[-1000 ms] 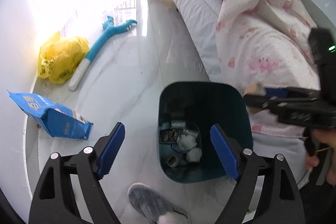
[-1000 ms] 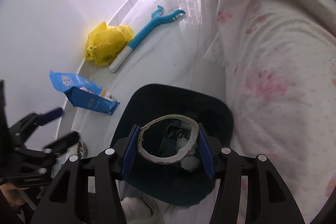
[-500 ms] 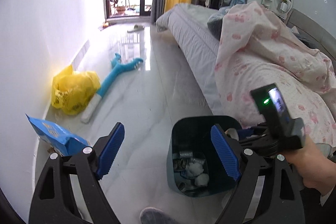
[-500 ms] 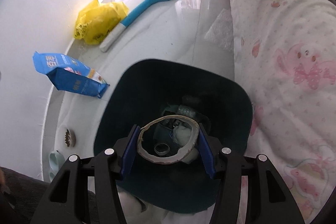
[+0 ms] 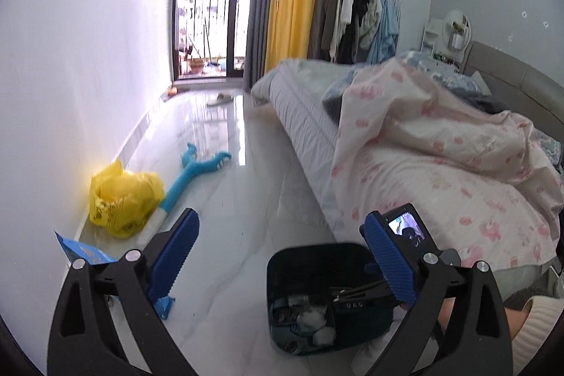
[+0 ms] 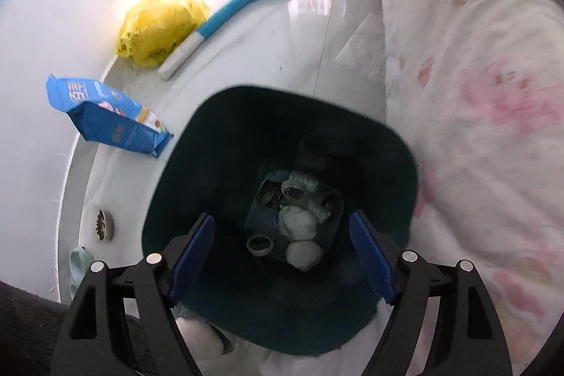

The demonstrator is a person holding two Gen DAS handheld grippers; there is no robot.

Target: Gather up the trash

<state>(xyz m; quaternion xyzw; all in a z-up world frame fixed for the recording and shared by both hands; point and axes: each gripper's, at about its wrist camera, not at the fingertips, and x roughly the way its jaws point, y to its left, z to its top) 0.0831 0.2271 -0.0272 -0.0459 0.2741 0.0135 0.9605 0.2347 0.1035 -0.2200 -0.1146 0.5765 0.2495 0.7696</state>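
A dark teal trash bin [image 6: 211,185] stands on the white floor beside the bed; it also shows in the left wrist view [image 5: 282,263]. Inside lie tape rings [image 6: 260,244], white tissue wads [image 6: 296,222] and other scraps. My right gripper [image 6: 282,252] is open and empty, right above the bin mouth. My left gripper [image 5: 282,256] is open and empty, held higher and further back, with the bin below it. The right gripper's body [image 5: 405,235] reaches over the bin in the left wrist view.
A blue snack bag [image 6: 105,118], a yellow plastic bag [image 6: 158,23] and a blue long-handled brush [image 6: 232,6] lie along the white wall. A small bowl [image 6: 100,222] sits by the wall. The bed with a pink blanket [image 6: 476,94] fills the right side.
The right gripper opened and let go of the tape ring, which fell into the bin. The left gripper rose and tilted up toward the room.
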